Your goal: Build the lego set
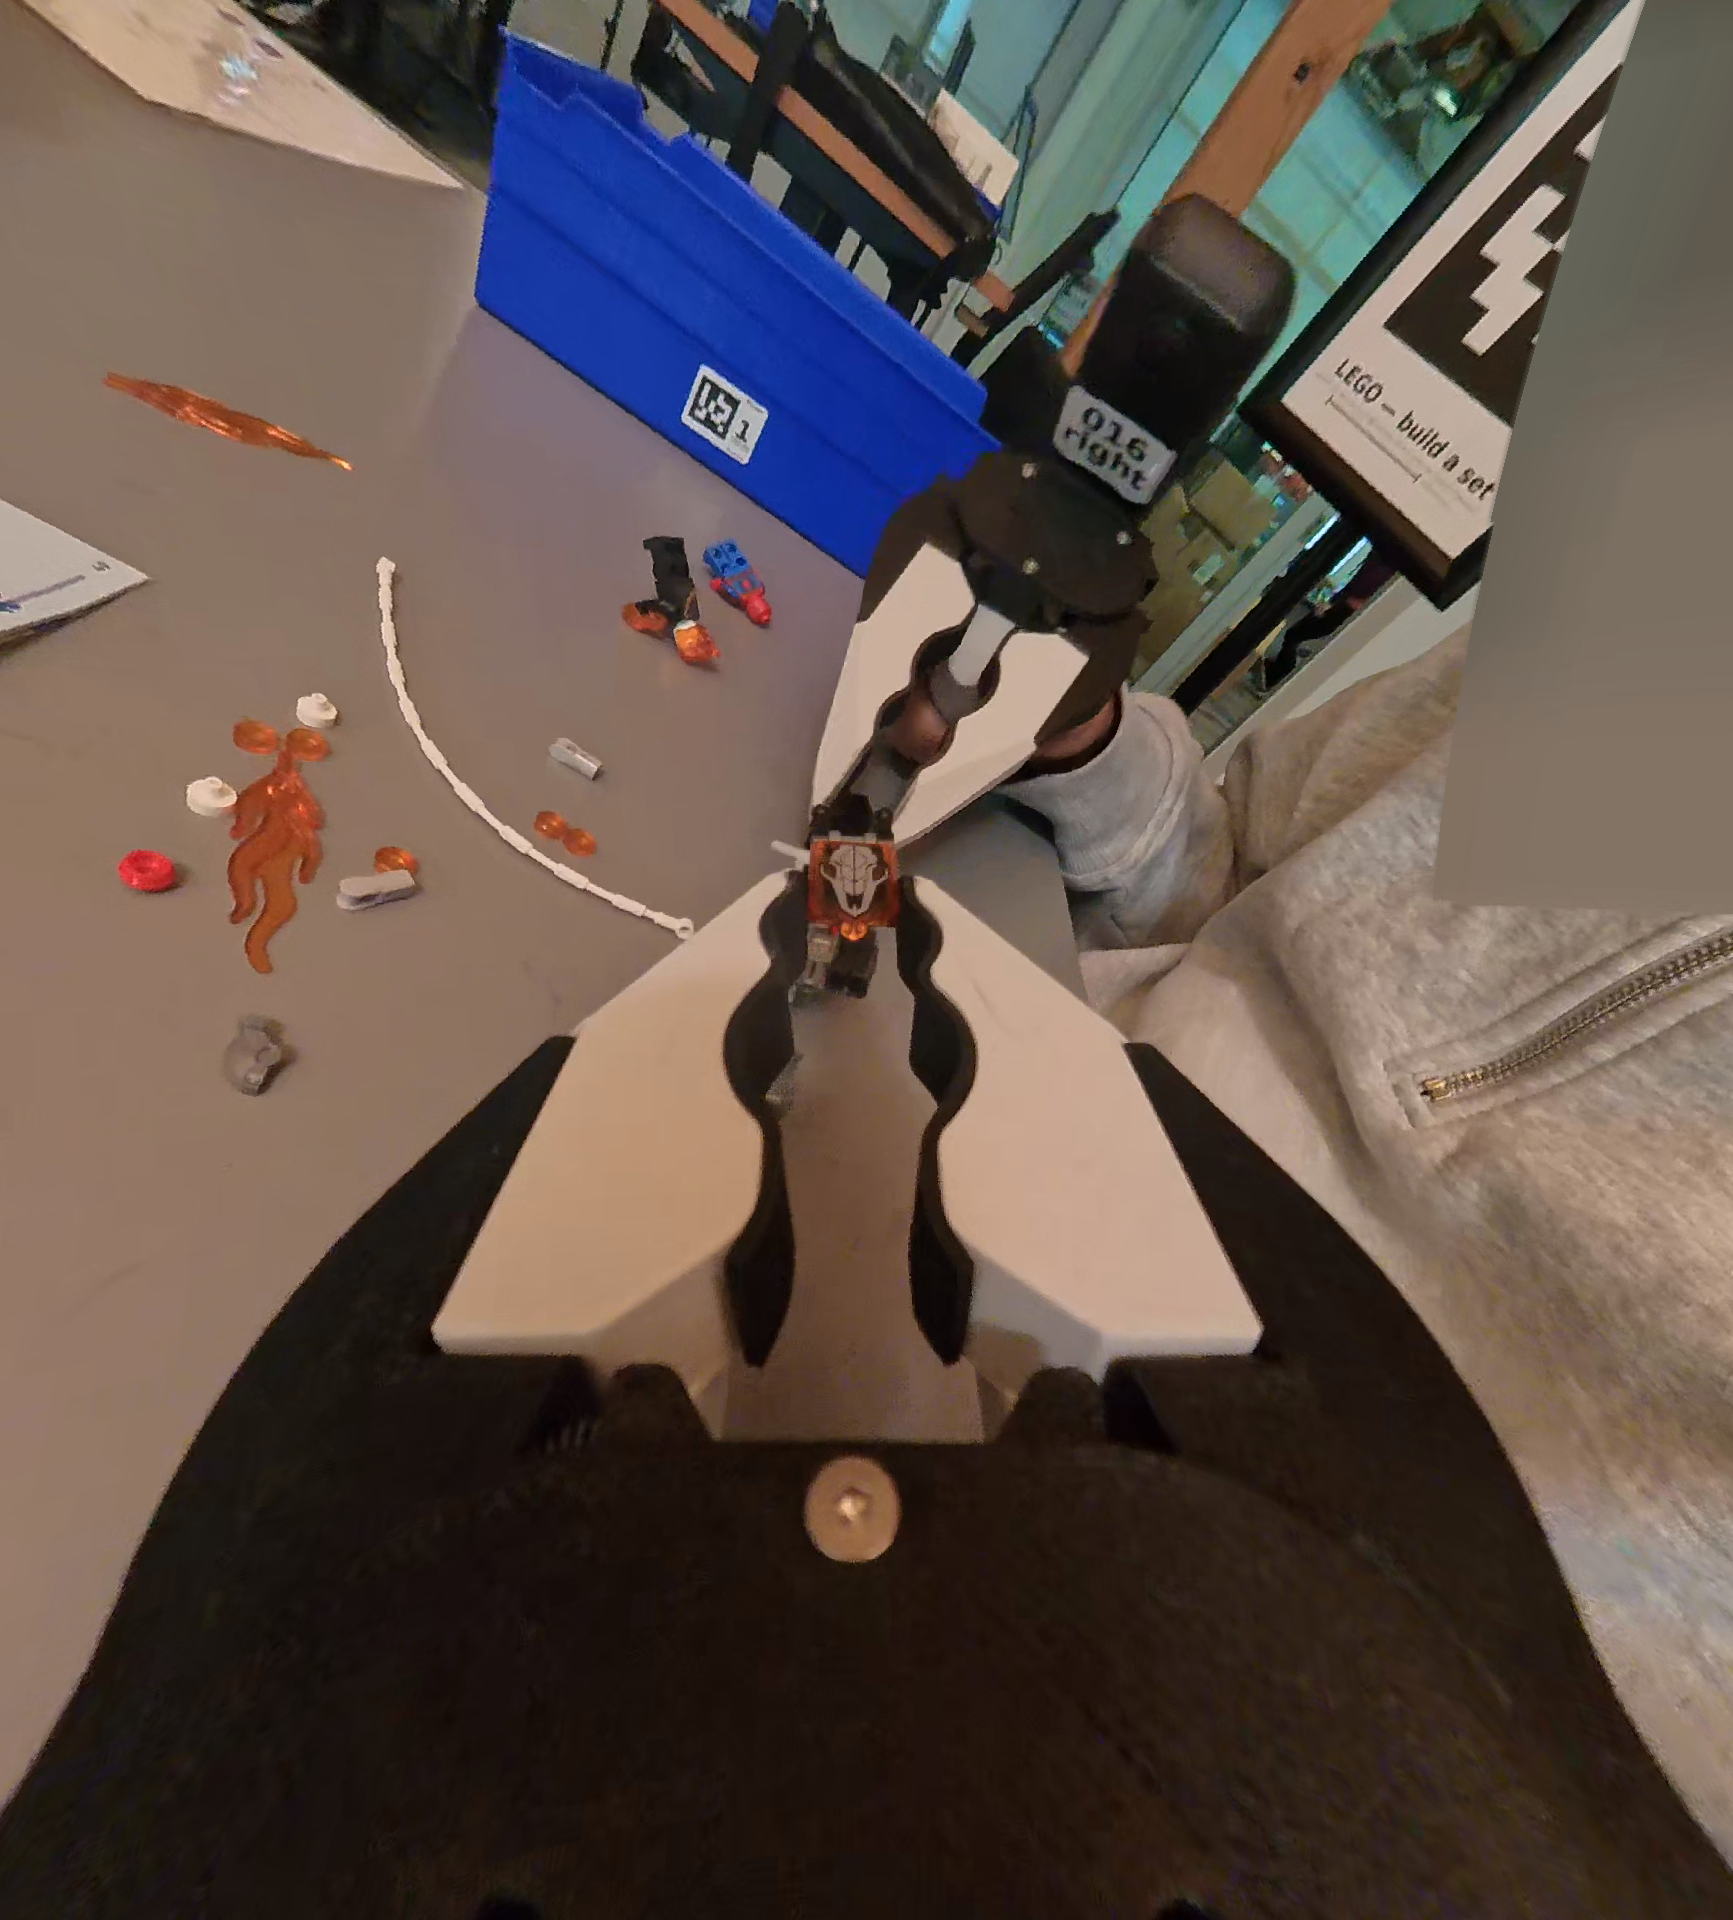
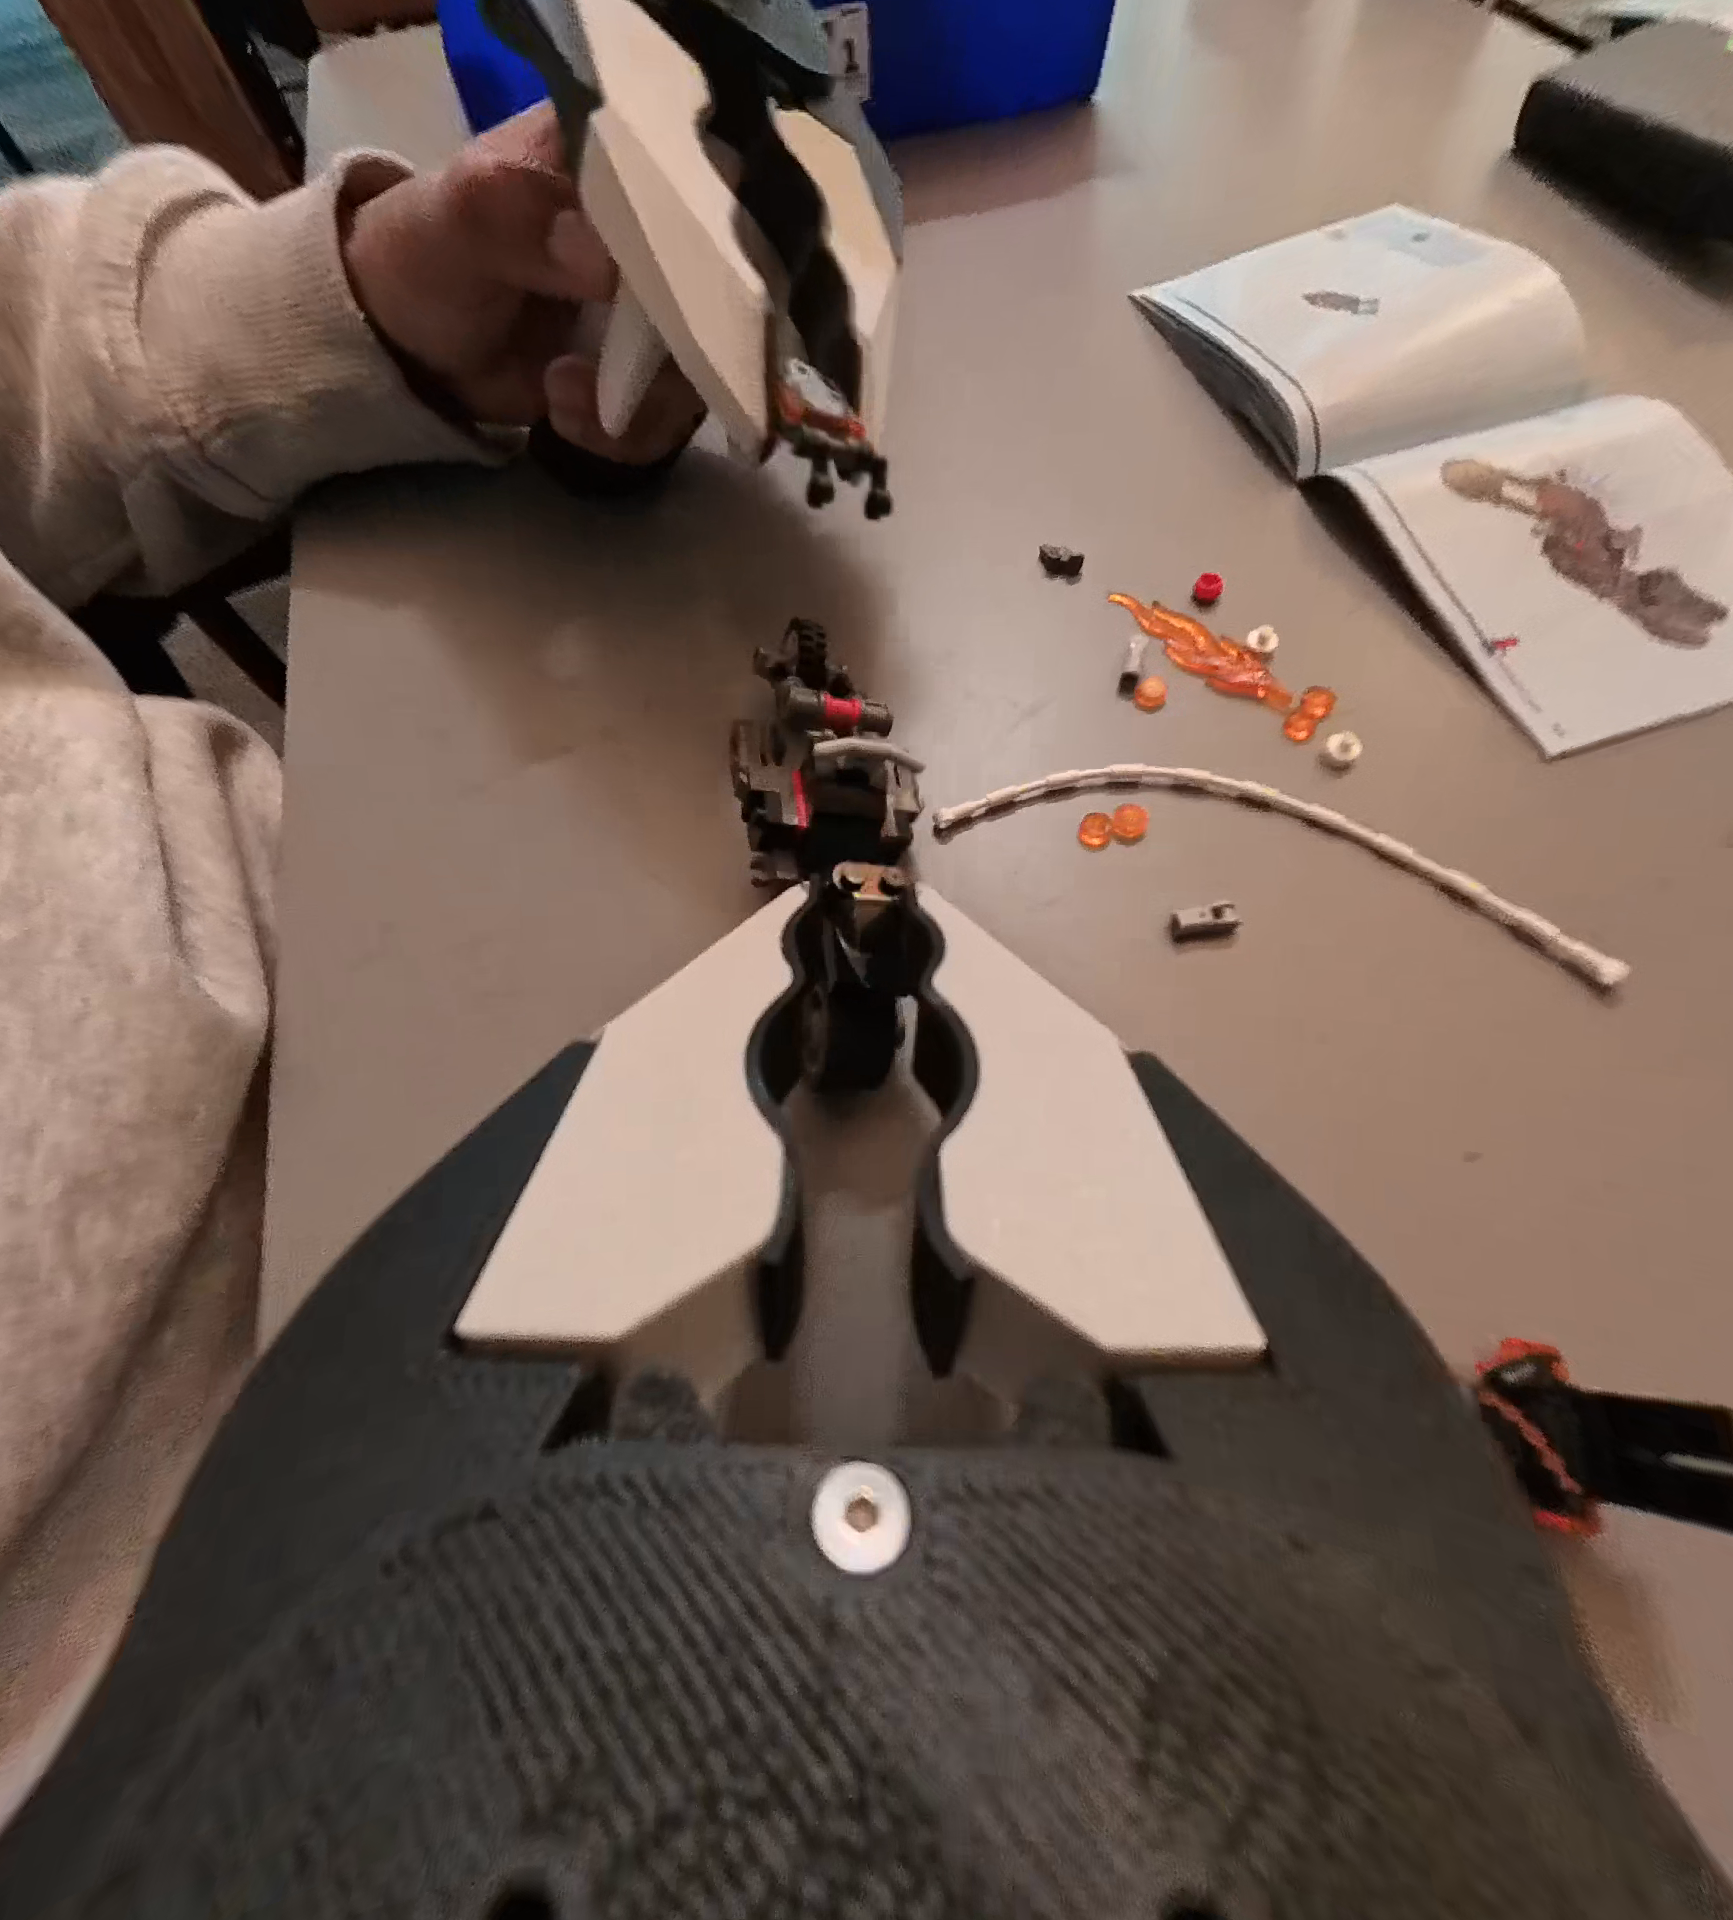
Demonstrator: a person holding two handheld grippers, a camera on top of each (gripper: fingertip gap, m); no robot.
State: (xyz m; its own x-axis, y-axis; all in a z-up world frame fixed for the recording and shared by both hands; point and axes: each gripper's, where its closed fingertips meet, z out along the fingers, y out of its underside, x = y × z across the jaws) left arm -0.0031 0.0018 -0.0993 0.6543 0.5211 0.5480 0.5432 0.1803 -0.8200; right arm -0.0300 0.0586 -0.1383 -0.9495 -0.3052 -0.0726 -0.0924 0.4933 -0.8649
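Grey table, blue bin, contents hidden

We see bare grey table on the person's side of the dark lego build, an open lane. To its other side the white chain curves across the way, with orange studs and a small grey clip near it. Beyond lie the flame piece and the open booklet. The blue bin walls the far edge.
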